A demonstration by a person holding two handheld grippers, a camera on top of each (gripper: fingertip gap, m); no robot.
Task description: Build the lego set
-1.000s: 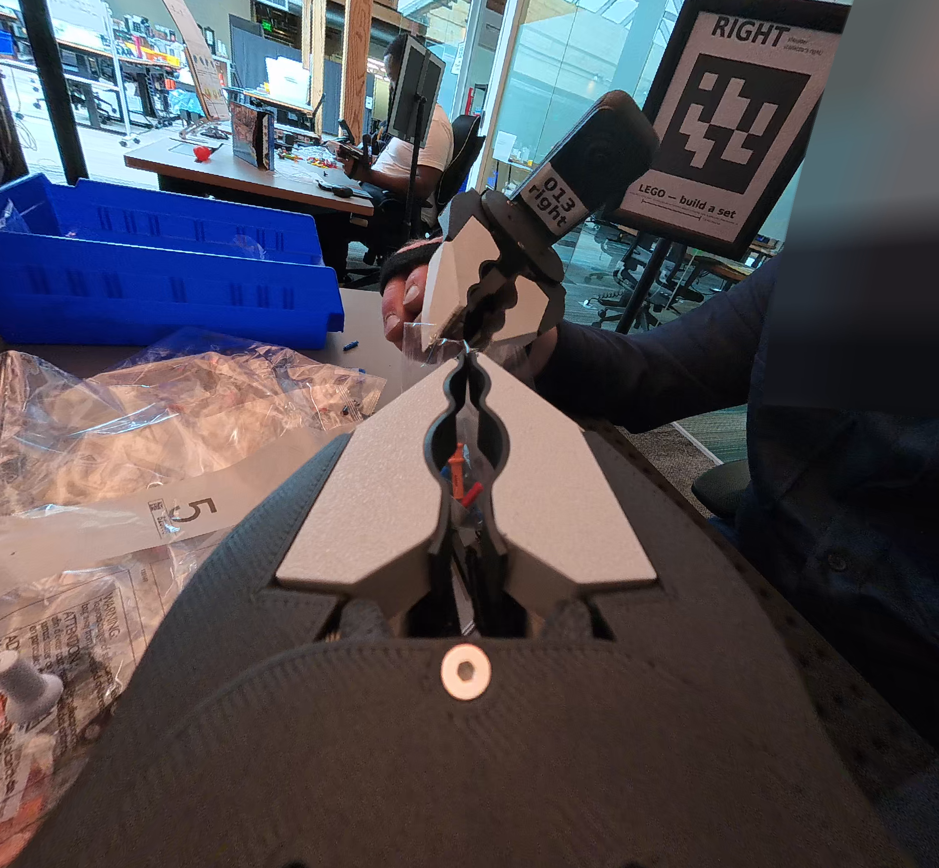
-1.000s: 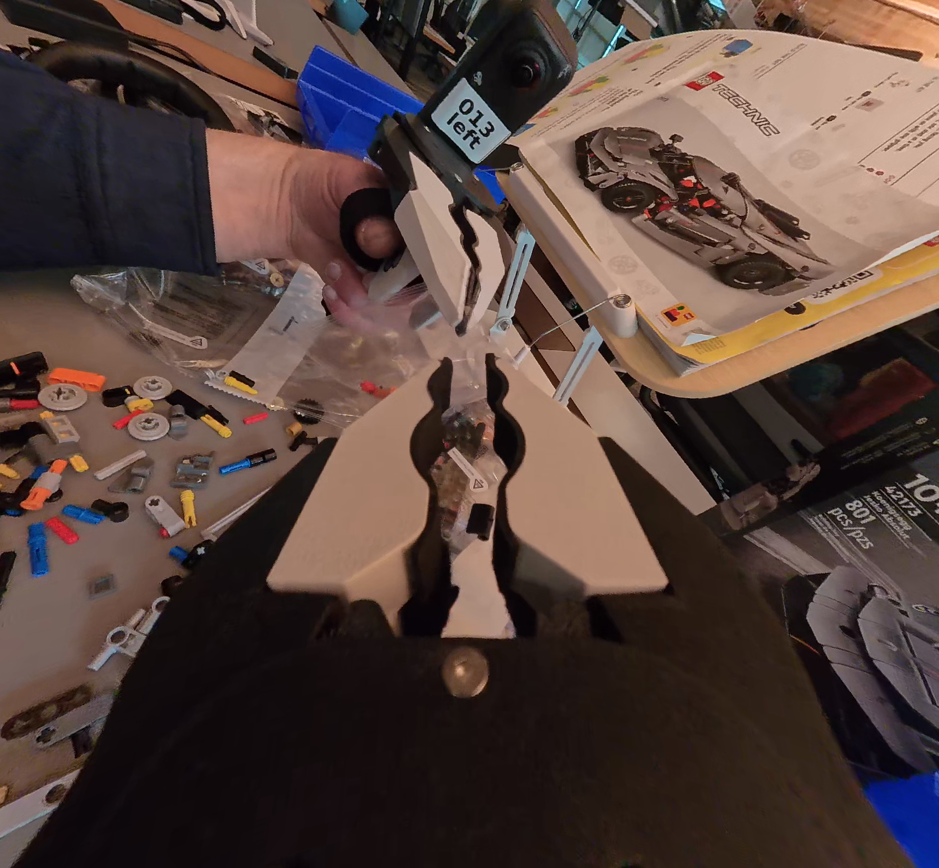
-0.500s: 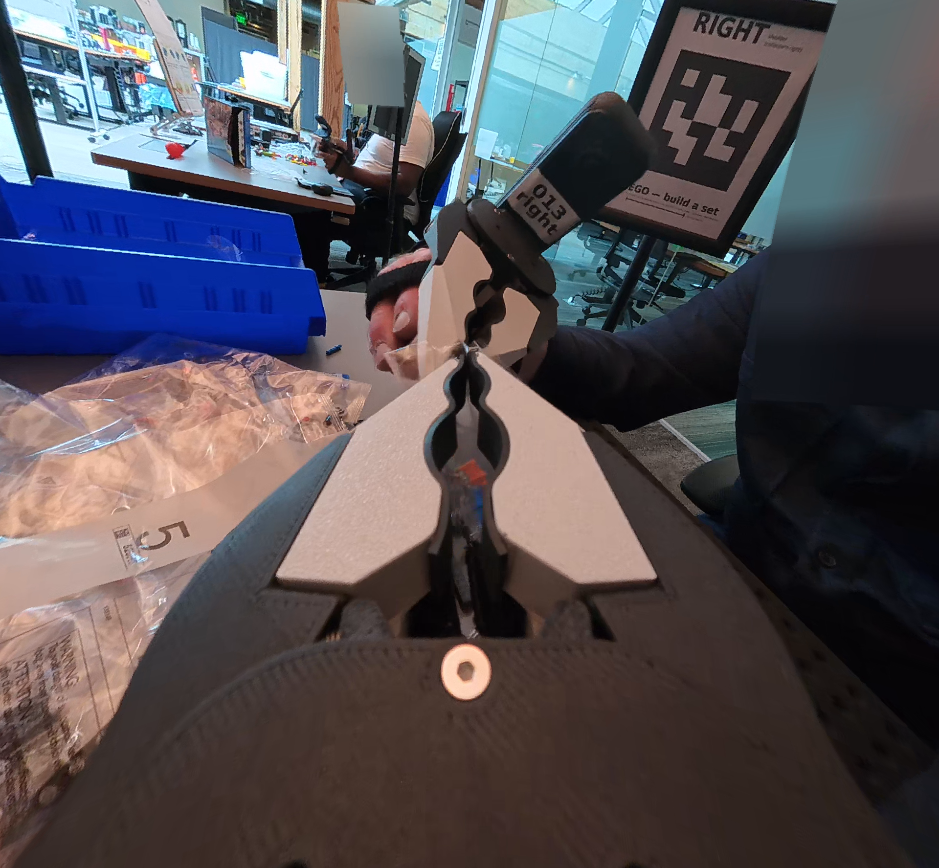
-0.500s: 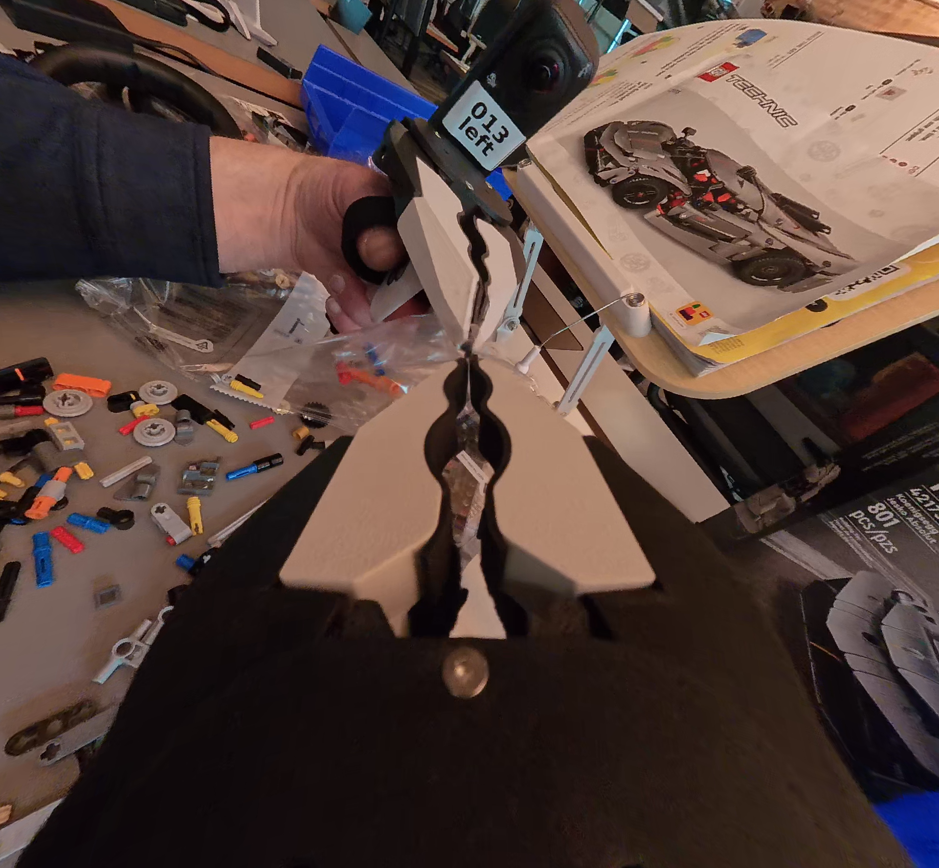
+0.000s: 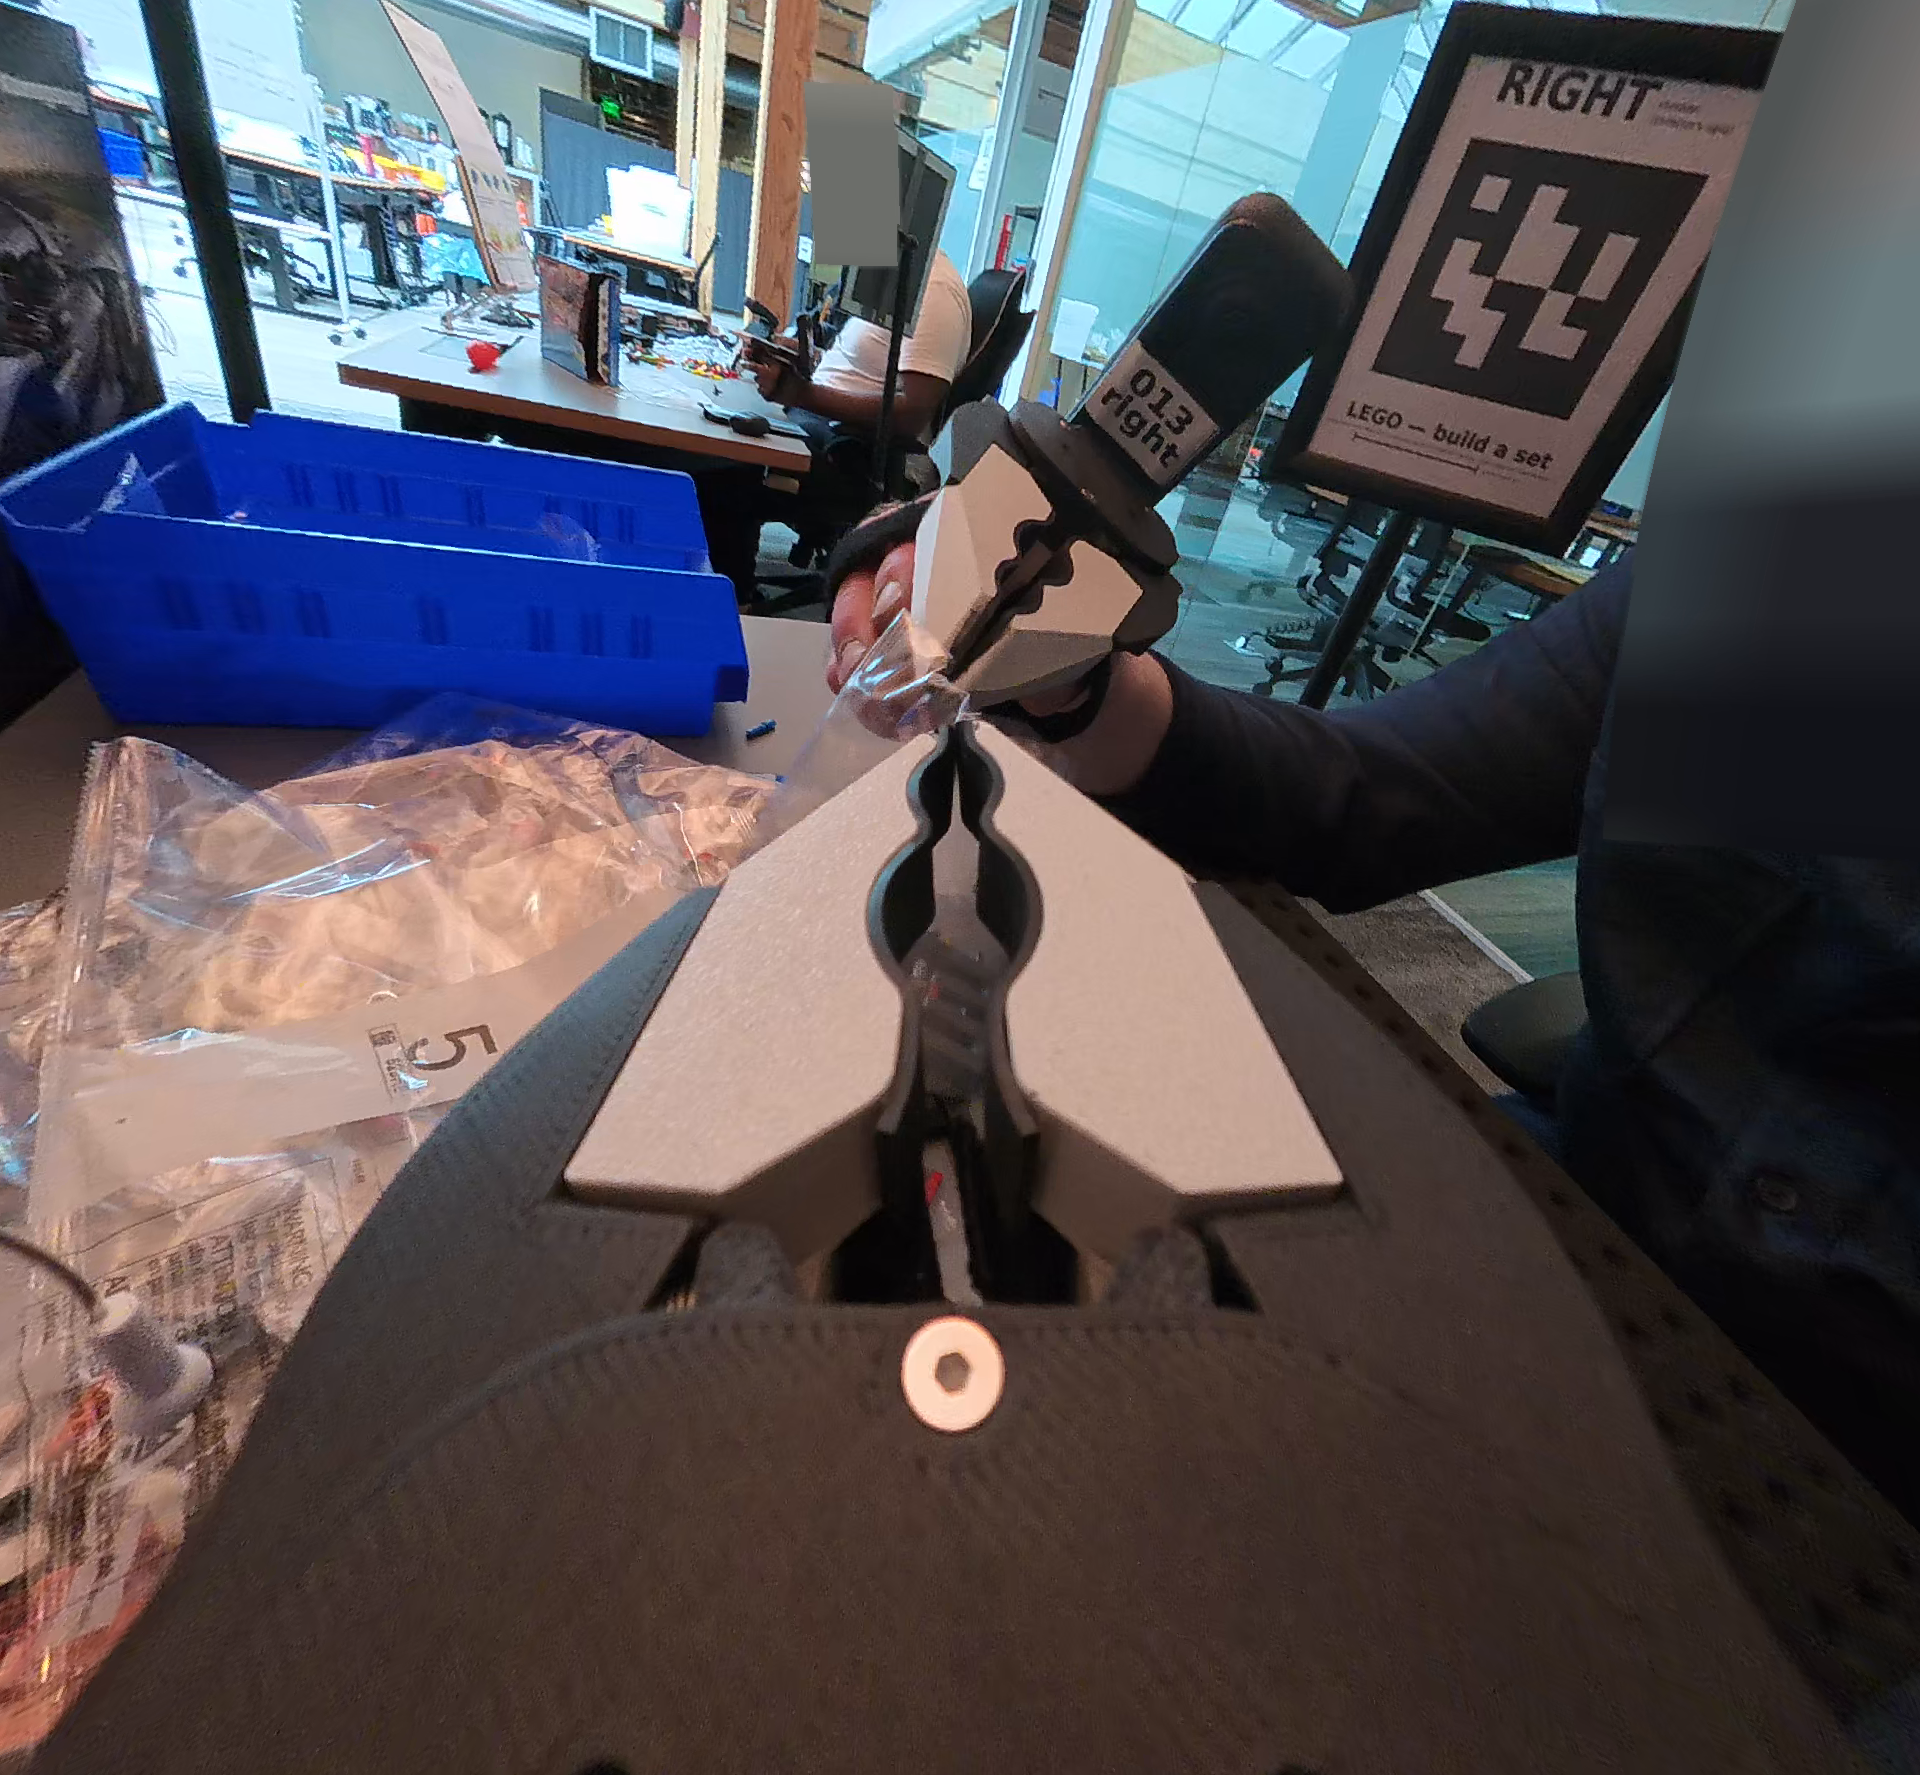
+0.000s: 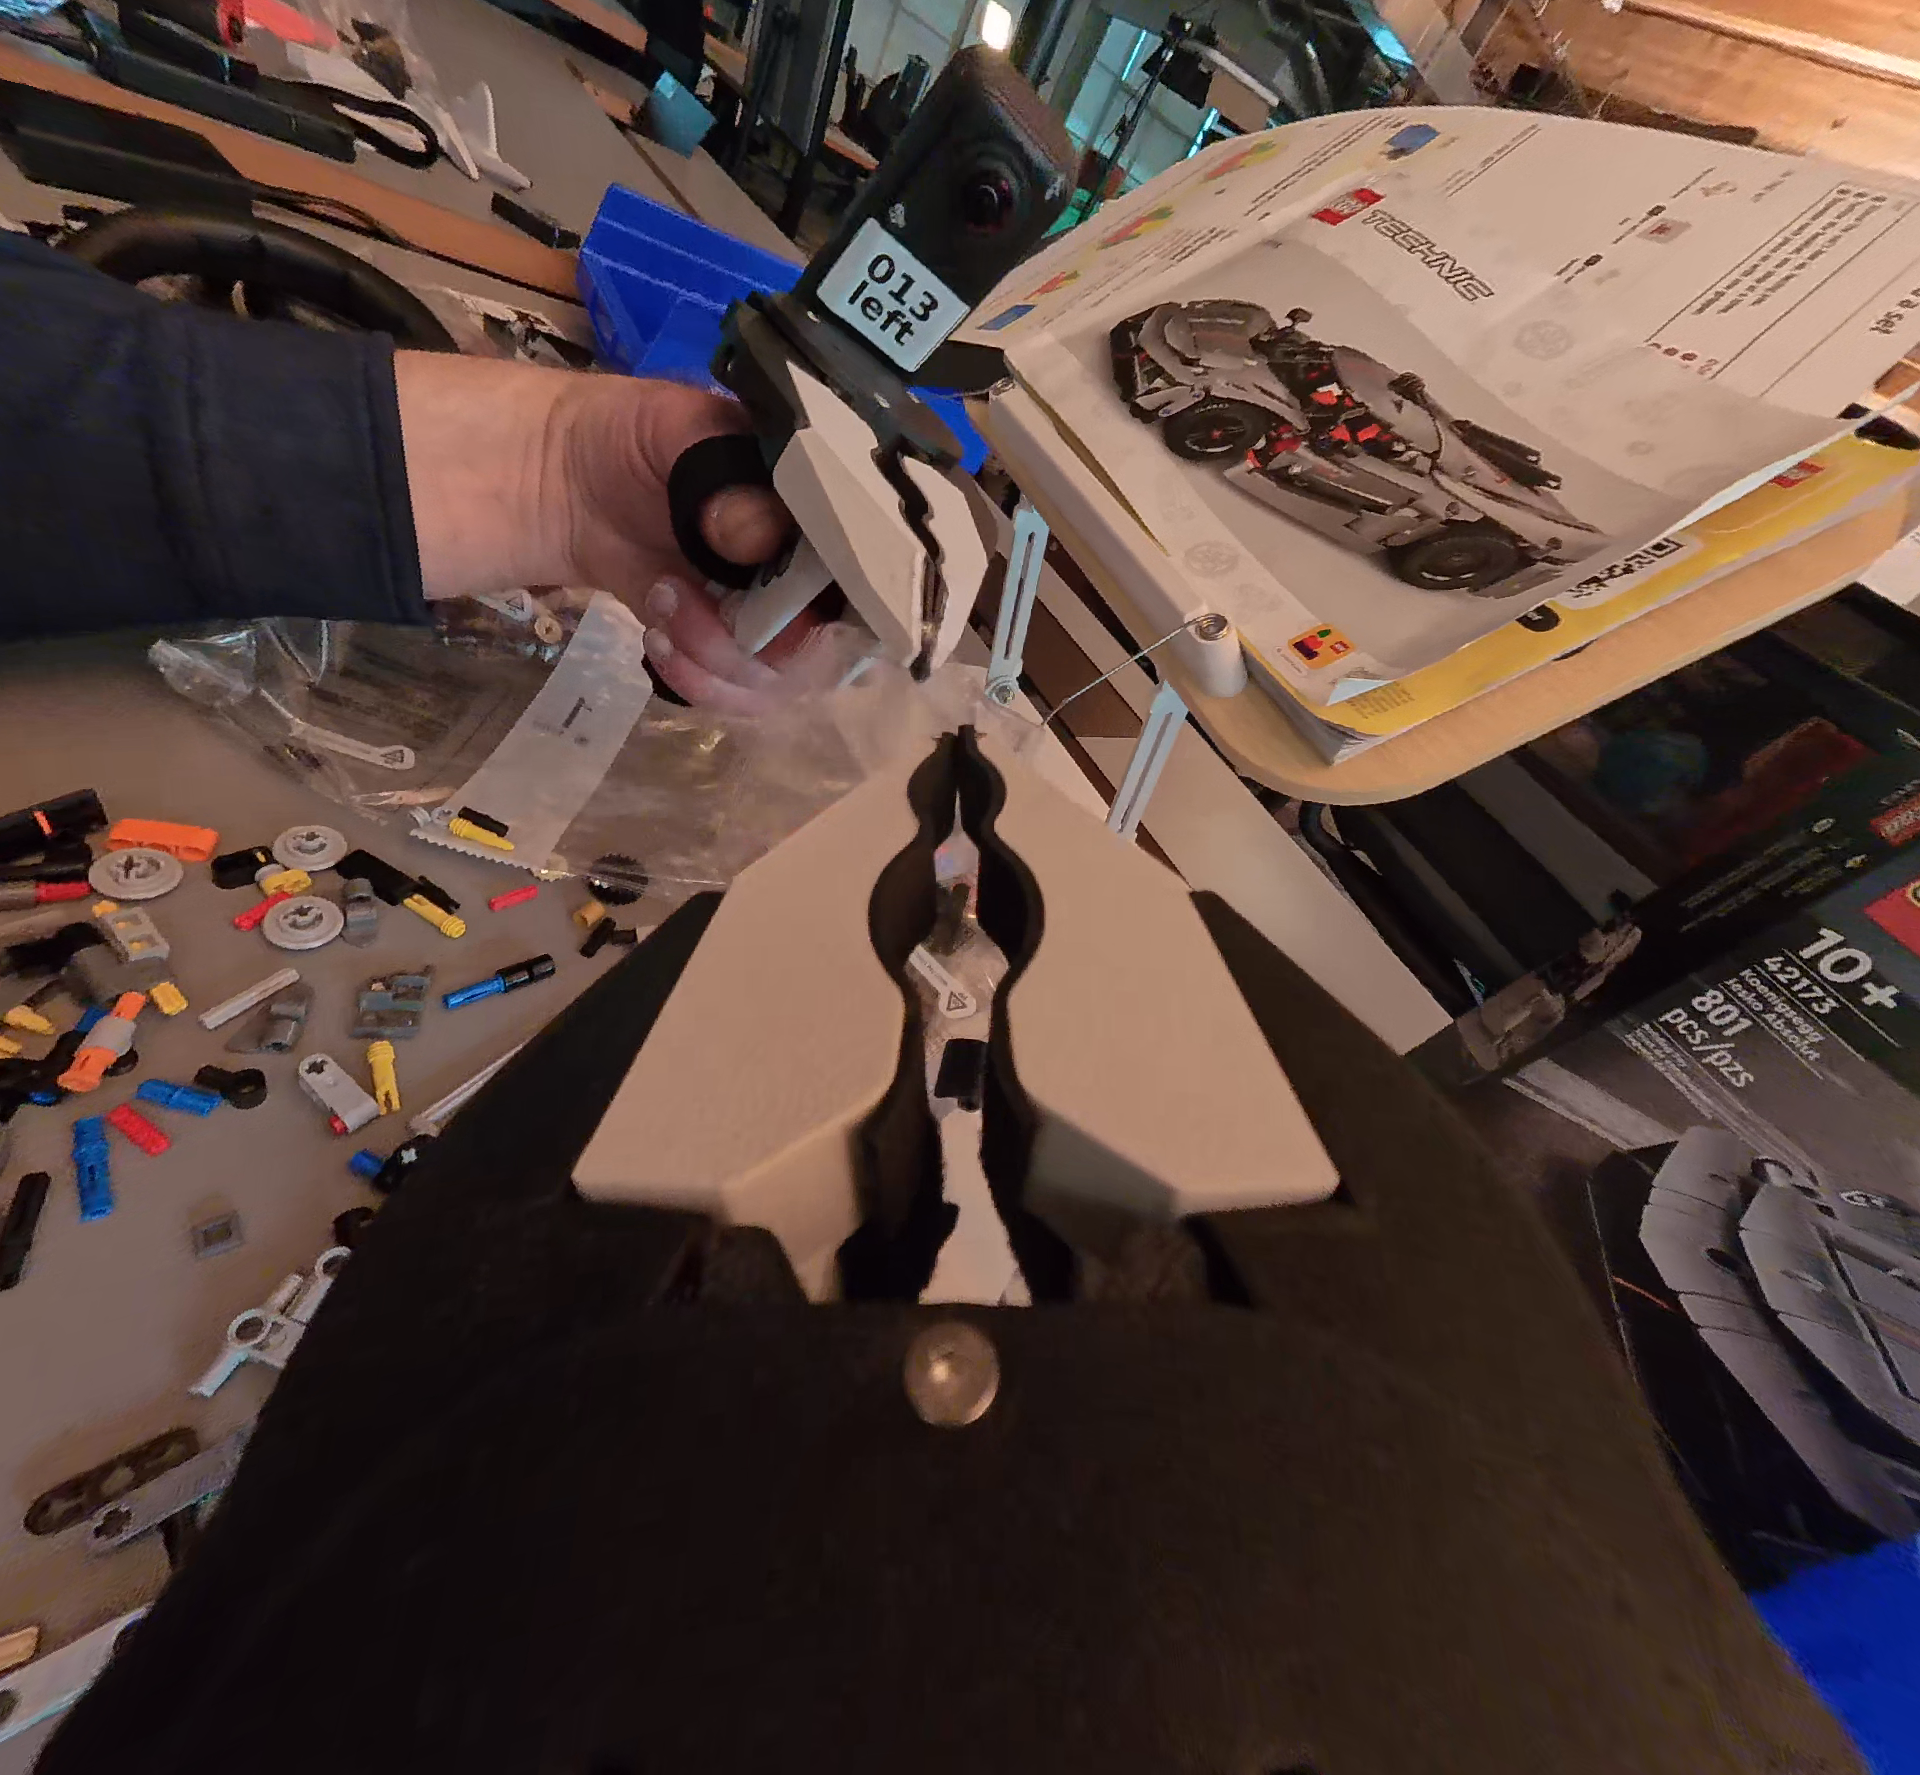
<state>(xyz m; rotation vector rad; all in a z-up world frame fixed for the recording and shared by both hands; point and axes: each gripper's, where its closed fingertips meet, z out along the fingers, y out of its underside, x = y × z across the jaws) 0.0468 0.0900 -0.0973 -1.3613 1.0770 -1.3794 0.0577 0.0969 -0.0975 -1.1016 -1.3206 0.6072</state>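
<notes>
A small clear plastic bag of lego parts (image 5: 883, 681) hangs between my two grippers. My left gripper (image 5: 956, 736) is shut on its top edge. Some of its small parts show through the gap behind my fingers. My right gripper (image 5: 948, 684) pinches the same edge from the far side, tip to tip with the left one. In the right wrist view my right gripper (image 6: 961, 740) is shut on the clear film (image 6: 831, 717), with the bag's dark parts (image 6: 956, 998) hanging below the fingers. The left gripper (image 6: 925, 665) is shut on the film just above it.
A blue bin (image 5: 364, 582) and larger clear bags with a white numbered strip (image 5: 312, 894) lie to the left. Several loose lego pieces (image 6: 260, 977) are scattered on the table. An instruction booklet (image 6: 1403, 395) rests on a stand, with the set's box (image 6: 1714, 1050) below it. Only a small space, under 4 cm, lies between the two pairs of fingers.
My right gripper's fingers stood apart around the bag a second ago and have shut on its top edge. My left gripper stayed shut on the bag. The tips sit slightly farther apart.
</notes>
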